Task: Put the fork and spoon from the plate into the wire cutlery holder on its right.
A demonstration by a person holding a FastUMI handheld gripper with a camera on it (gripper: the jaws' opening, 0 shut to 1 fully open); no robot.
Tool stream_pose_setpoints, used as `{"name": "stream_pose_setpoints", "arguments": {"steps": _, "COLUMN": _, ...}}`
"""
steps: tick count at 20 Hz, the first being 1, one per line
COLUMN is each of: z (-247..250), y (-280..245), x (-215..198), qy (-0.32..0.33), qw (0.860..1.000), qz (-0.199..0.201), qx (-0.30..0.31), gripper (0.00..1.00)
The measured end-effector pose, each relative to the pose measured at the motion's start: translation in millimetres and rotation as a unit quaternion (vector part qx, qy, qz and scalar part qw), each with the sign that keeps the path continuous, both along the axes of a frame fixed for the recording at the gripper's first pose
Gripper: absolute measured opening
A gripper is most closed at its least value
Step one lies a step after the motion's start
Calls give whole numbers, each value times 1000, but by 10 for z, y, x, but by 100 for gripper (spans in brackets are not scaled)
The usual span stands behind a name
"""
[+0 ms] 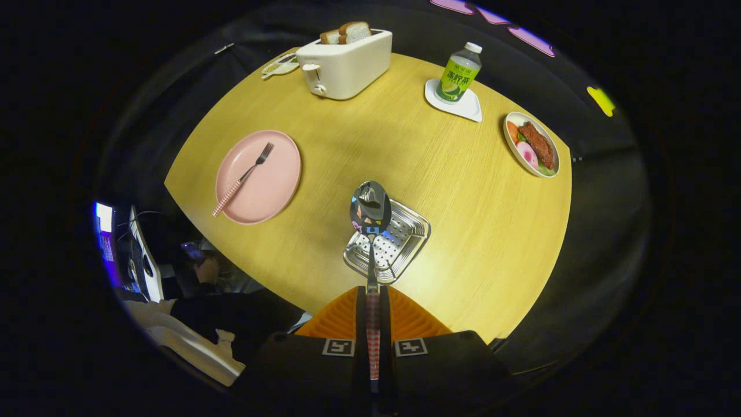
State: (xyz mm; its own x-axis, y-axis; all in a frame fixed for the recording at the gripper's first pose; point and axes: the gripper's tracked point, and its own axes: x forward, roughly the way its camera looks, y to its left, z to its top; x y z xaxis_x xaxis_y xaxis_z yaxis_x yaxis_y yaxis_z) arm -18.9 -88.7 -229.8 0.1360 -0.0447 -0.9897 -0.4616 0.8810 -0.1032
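Spoon pinched above the holder

The gripper (372, 307) has both fingers clamped on the spoon (370, 209) handle, its bowl over the wire cutlery holder (399, 240); the fork (243, 176) lies on the plate (272, 185).

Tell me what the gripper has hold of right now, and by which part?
The gripper is shut on the spoon, gripping it by the checked handle; the bowl sticks out ahead of the fingers, above the wire cutlery holder.

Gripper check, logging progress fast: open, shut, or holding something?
Gripper: shut on the spoon, handle clamped between both fingers, bowl above the wire cutlery holder.
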Motion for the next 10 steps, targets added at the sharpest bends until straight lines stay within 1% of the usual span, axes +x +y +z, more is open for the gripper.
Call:
{"name": "stream_pose_setpoints", "arguments": {"steps": 4, "z": -150, "y": -242, "x": -103, "qy": 69, "qw": 996, "qz": 32, "qx": -45, "gripper": 10}}
{"name": "stream_pose_setpoints", "arguments": {"steps": 6, "z": -228, "y": -293, "x": -132, "qy": 100, "qw": 992, "qz": 47, "qx": -55, "gripper": 10}}
{"name": "stream_pose_setpoints", "arguments": {"steps": 10, "z": -342, "y": -340, "x": -100, "qy": 145, "qw": 985, "qz": 64, "qx": -75, "gripper": 10}}
